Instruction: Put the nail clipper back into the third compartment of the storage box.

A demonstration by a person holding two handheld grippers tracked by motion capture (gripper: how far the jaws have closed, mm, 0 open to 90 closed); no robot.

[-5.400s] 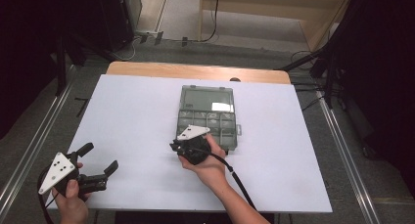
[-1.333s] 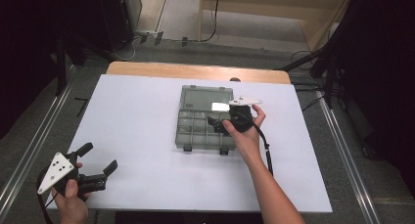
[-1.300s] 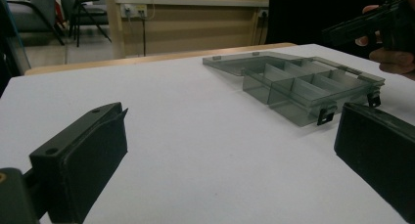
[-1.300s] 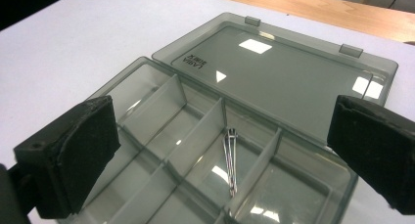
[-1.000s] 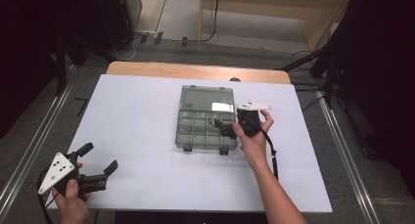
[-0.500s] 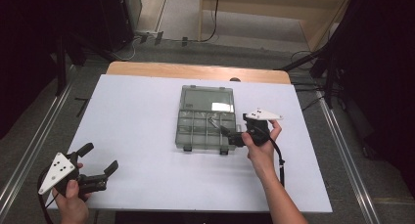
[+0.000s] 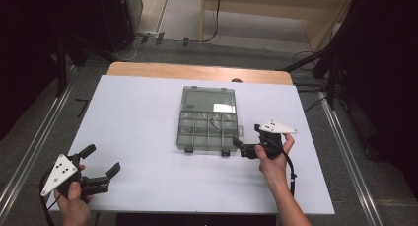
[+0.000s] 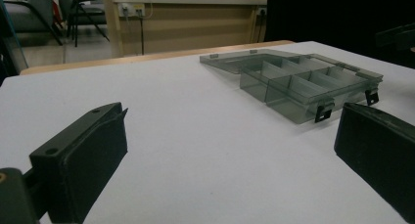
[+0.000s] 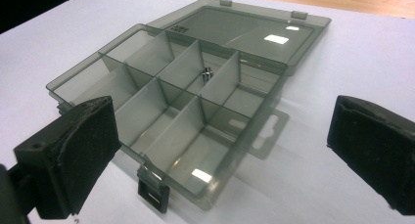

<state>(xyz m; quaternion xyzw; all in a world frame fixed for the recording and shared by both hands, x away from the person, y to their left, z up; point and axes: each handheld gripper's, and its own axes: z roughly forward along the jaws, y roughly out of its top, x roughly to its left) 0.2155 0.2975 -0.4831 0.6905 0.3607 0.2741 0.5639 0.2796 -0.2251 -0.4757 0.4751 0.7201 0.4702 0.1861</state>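
Right claw point(image 7: 245, 148) wide open at organizer box point(image 7: 209, 125) rt edge

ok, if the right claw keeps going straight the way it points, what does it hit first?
Likely the near corner of the open organizer box: the right claw is open and aimed at it. How much gap remains is unclear.

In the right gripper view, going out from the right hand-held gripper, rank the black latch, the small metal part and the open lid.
1. Black latch, front edge, nearest.
2. Small metal part, middle compartment.
3. Open lid, lying flat at the back, farthest.
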